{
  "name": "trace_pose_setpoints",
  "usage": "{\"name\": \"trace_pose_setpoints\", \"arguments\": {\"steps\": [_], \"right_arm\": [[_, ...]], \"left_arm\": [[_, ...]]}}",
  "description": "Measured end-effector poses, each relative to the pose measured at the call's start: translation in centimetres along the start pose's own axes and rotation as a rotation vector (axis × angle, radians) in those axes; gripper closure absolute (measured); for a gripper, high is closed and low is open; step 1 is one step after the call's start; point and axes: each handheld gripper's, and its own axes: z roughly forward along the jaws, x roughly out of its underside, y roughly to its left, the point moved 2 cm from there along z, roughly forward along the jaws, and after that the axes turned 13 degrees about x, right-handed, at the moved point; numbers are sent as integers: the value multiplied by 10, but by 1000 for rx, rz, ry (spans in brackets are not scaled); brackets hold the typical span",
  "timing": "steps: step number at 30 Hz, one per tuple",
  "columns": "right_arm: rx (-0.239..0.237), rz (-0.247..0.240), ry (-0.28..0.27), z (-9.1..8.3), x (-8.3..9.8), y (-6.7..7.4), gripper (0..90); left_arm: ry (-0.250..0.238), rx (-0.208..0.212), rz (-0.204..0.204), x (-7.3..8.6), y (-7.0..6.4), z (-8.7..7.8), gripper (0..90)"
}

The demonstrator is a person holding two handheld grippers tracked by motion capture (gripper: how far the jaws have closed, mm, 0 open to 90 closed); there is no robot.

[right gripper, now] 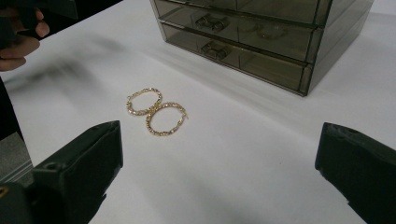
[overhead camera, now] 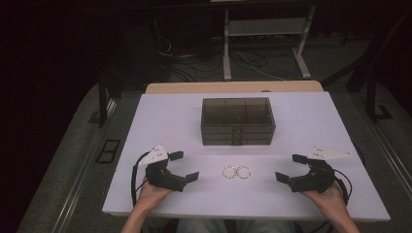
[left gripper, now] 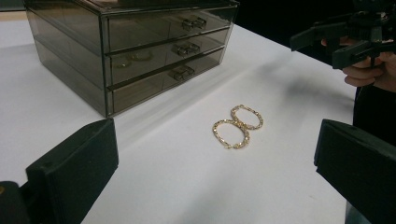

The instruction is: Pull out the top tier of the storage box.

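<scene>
Between both wide-open tongs, left [overhead camera: 186,165] and right [overhead camera: 287,167], the touching gold hoop earrings [overhead camera: 235,172] should be pinched singly by the rim.

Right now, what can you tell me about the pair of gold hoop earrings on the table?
The two gold hoop earrings lie flat on the white table, side by side and touching where their rims meet, like a figure eight. They look like metal with a twisted or beaded, glittering surface; a thin clasp pin shows on one in the right gripper view. They sit in front of the smoky clear drawer box, apart from it, between the two grippers, and neither gripper touches them.
</scene>
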Motion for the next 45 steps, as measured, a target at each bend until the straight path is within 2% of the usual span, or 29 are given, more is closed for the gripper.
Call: {"name": "trace_pose_setpoints", "arguments": {"steps": [12, 24, 25, 35, 45], "right_arm": [[3, -4, -2, -3, 2, -1, 3], [11, -9, 1, -5, 4, -1, 3], [11, -3, 2, -5, 4, -1, 3], [19, -7, -6, -6, 5, -3, 3], [22, -6, -7, -5, 5, -2, 3]], "left_arm": [[18, -2, 14, 1, -4, 3, 0], [87, 21, 18, -5, -12, 10, 0], [104, 19, 20, -6, -13, 11, 0], [148, -1, 10, -19, -17, 15, 0], [145, 7, 14, -36, -18, 26, 0]]}}
